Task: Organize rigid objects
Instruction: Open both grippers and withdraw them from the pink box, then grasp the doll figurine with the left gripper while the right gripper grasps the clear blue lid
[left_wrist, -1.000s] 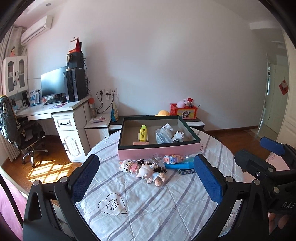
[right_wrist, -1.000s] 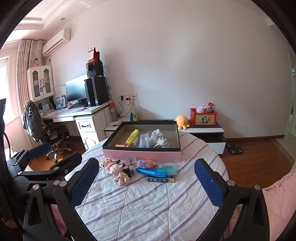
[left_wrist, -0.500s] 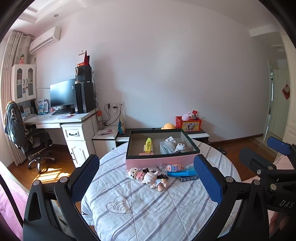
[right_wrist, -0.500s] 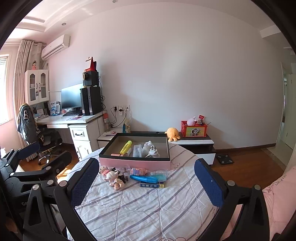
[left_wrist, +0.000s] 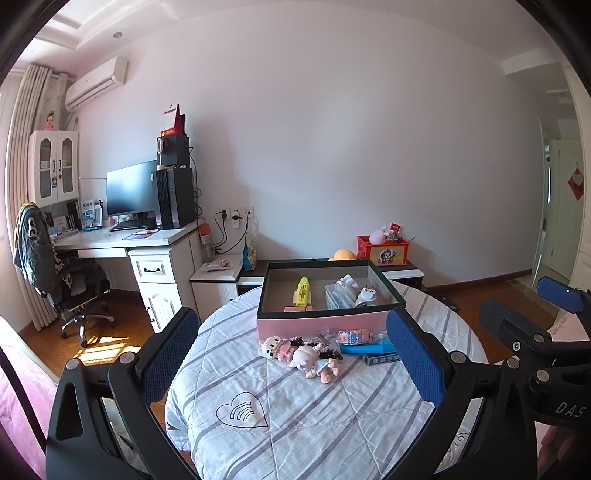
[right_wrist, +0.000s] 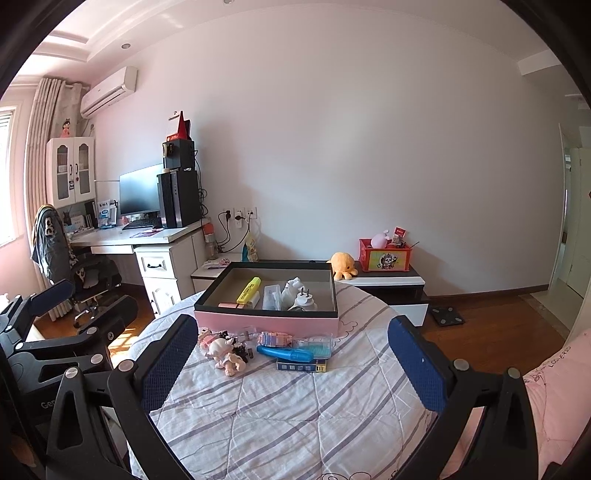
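**Both grippers back, nothing in hand — next pick to choose**

The left gripper (left_wrist: 291, 358) and right gripper (right_wrist: 288, 365) hang back from the tabletop (right_wrist: 280, 417), each with jaws spread wide and holding nothing. The box (right_wrist: 266, 319) sits at the far side of the striped cloth, already holding a highlighter (right_wrist: 249, 290), a clear case (right_wrist: 271, 297) and a plug (right_wrist: 303, 301). Just in front of it, loose on the cloth: block toys (right_wrist: 212, 338), a doll (right_wrist: 225, 354), a blue pen (right_wrist: 291, 353) lying on a small carton (right_wrist: 301, 366)

This looks like the pause between placements — several things are yet to be boxed. The next move calls for reaching forward and down to one loose item, likely the pen for the right, closing across its narrow width without nudging its neighbours
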